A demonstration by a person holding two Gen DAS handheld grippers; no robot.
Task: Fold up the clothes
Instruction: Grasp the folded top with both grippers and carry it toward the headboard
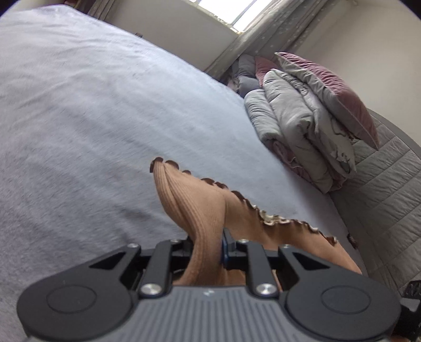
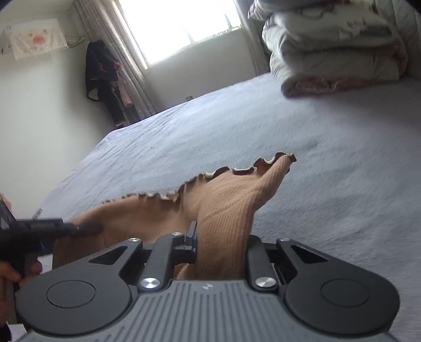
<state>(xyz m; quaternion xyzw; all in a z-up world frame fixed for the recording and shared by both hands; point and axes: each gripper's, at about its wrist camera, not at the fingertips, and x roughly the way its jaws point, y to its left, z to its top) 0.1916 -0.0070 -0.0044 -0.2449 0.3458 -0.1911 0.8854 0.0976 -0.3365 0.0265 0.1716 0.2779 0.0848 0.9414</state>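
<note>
A tan ribbed knit garment [image 1: 194, 207] with a dark frilled hem hangs stretched above the bed. In the left wrist view my left gripper [image 1: 208, 246] is shut on one corner of it, the fabric bunched between the jaws and sticking up past them. My right gripper [image 2: 222, 236] is shut on the other corner of the garment [image 2: 226, 205] in the right wrist view. The frilled hem [image 2: 168, 196] runs leftward from it to the left gripper [image 2: 86, 225], seen from the side with a hand [image 2: 10, 276] on its handle.
The bed is covered by a pale blue sheet [image 1: 92, 110]. A folded grey quilt [image 1: 297, 126] with a pink-and-grey pillow [image 1: 334, 92] on top lies at the head end, by a quilted headboard [image 1: 389, 184]. Dark clothes [image 2: 105, 76] hang beside the curtained window [image 2: 181, 23].
</note>
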